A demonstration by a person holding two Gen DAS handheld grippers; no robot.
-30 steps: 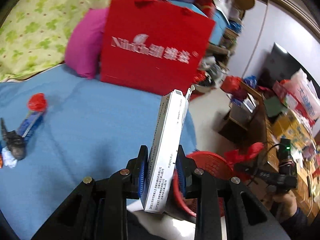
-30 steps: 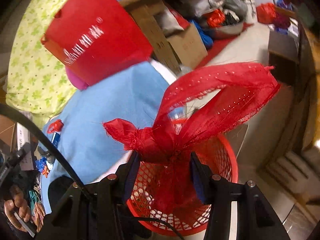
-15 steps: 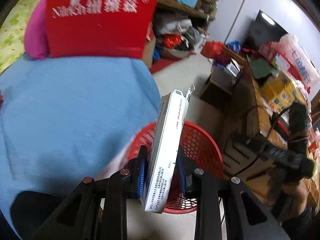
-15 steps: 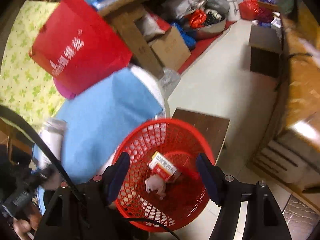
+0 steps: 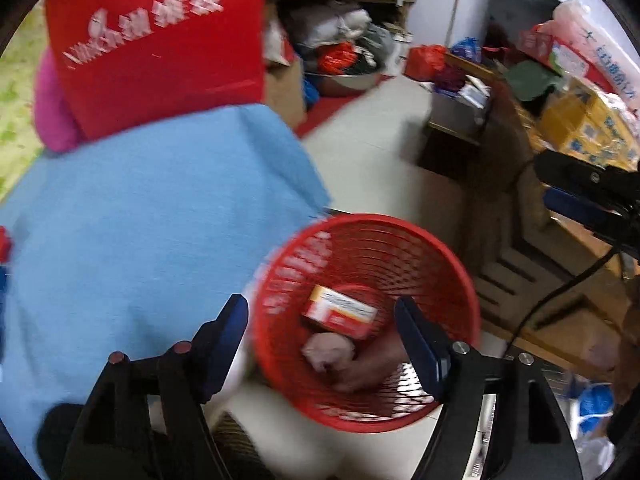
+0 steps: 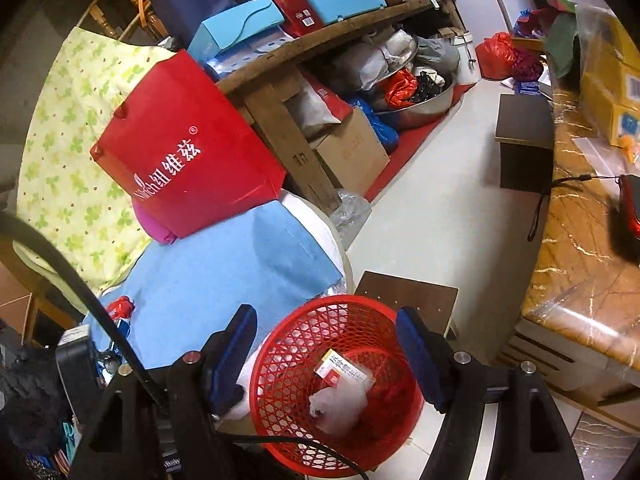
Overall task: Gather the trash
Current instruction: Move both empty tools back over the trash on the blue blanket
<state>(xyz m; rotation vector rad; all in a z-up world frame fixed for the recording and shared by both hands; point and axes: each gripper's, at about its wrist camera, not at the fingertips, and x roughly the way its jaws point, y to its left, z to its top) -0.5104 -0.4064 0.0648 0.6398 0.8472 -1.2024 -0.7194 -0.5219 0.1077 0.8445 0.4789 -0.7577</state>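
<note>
Left wrist view: the left gripper [image 5: 322, 340] hangs over the red mesh basket [image 5: 452, 264], jaws spread wide with nothing between them. In the basket lie a small red-and-white carton [image 5: 340, 312] with an orange edge and, just beside it, a pale crumpled wad [image 5: 328, 350]; the print on the carton is too blurred to read. The basket stands on the floor against the edge of a blue cloth [image 5: 140, 240]. At the far end of the cloth a red paper bag [image 5: 160, 40] stands upright with white lettering — smeared here, only Chinese characters and a small ® mark can be made out. The other gripper's dark body shows at the right edge.

Right wrist view: the right gripper [image 6: 326, 354] is also above the basket [image 6: 288, 352], jaws wide apart and empty. The carton [image 6: 344, 370] carries a line of Chinese characters, too small to read, and the pale wad [image 6: 338, 404] touches it. The bag [image 6: 188, 160] is sharp here: "纽维兹" with ® and Latin script beneath, partly hidden. A red-capped wrapper [image 6: 120, 310] lies on the cloth [image 6: 224, 264] near its left end — well apart from the basket.
</note>
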